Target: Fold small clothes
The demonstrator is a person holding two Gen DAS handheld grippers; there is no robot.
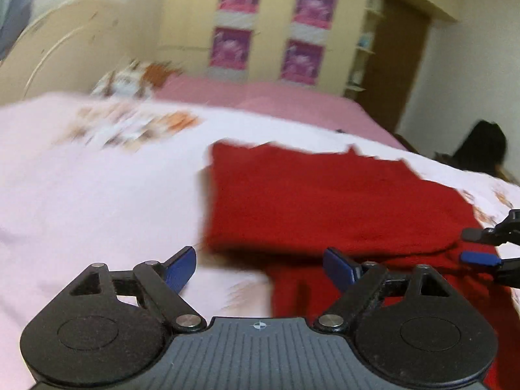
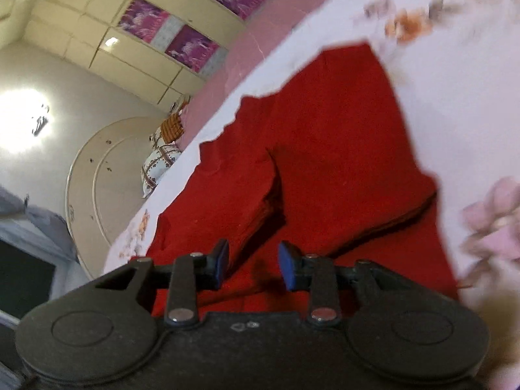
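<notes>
A red garment [image 1: 325, 201] lies partly folded on the pale printed bedsheet [image 1: 97, 195]. My left gripper [image 1: 260, 268] is open and empty, just above the garment's near left edge. My right gripper shows at the right edge of the left wrist view [image 1: 477, 245], open over the garment's right side. In the right wrist view the right gripper [image 2: 252, 263] is open and empty close above the red garment [image 2: 325, 146], whose folded layers [image 2: 266, 208] overlap in front of the fingers.
A pink bedcover [image 1: 260, 94] lies beyond the sheet. Patterned pillows [image 1: 130, 79] sit by the cream headboard [image 1: 65, 45]. A cream wardrobe [image 1: 269, 26] with purple panels stands behind. A dark object [image 1: 484, 146] is beside the bed at right.
</notes>
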